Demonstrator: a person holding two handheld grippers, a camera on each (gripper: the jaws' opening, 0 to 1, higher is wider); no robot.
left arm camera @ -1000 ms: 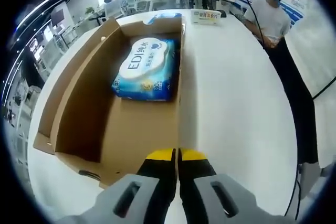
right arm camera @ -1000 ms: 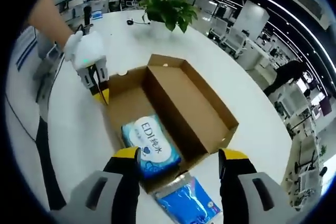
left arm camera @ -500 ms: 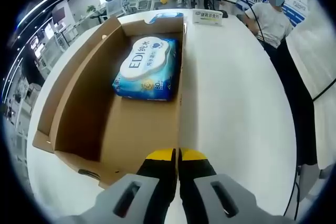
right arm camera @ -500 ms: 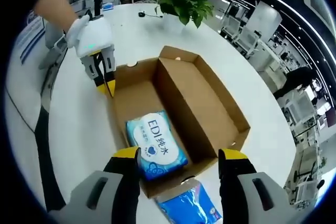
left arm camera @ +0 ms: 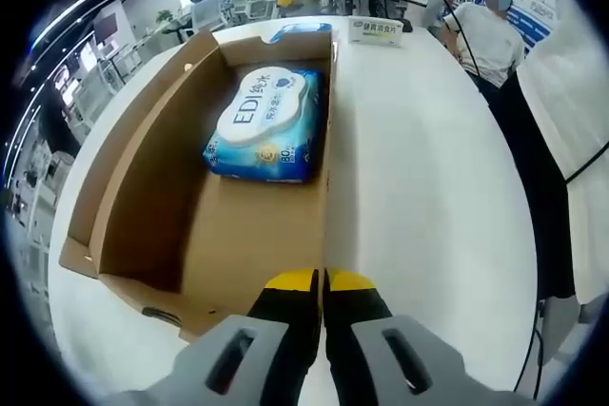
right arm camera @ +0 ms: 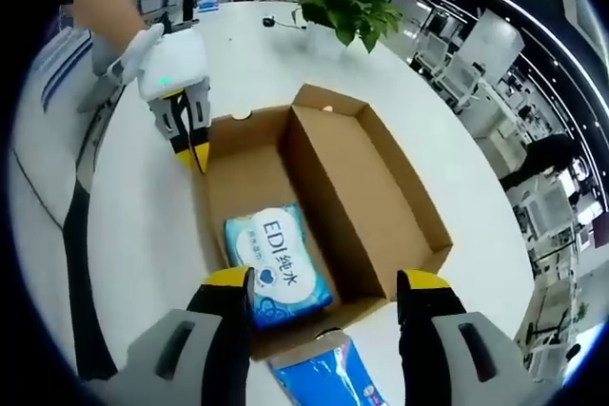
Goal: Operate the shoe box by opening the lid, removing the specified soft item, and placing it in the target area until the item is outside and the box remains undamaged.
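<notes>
Lid's lying open; you're hovering your spread right gripper (right arm camera: 324, 294) over the wipes pack (right arm camera: 277, 265), left gripper (right arm camera: 189, 145) pressed together pinning the shoe box (right arm camera: 376, 192) wall; descend next.

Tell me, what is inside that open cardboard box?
One blue-and-white pack of wet wipes lies flat on the cardboard box floor; the rest is bare. Whatever is beneath the pack is covered.

Box (right arm camera: 371, 197) plain brown cardboard, on a white table (left arm camera: 428, 197). Inside it, wipes pack (left arm camera: 265, 124): blue edges, white top, blue lettering. Just outside the box, second pack (right arm camera: 324, 377), solid blue. Beyond the box, green plant (right arm camera: 341, 9). Both grippers grey, black jaws, yellow tips.
</notes>
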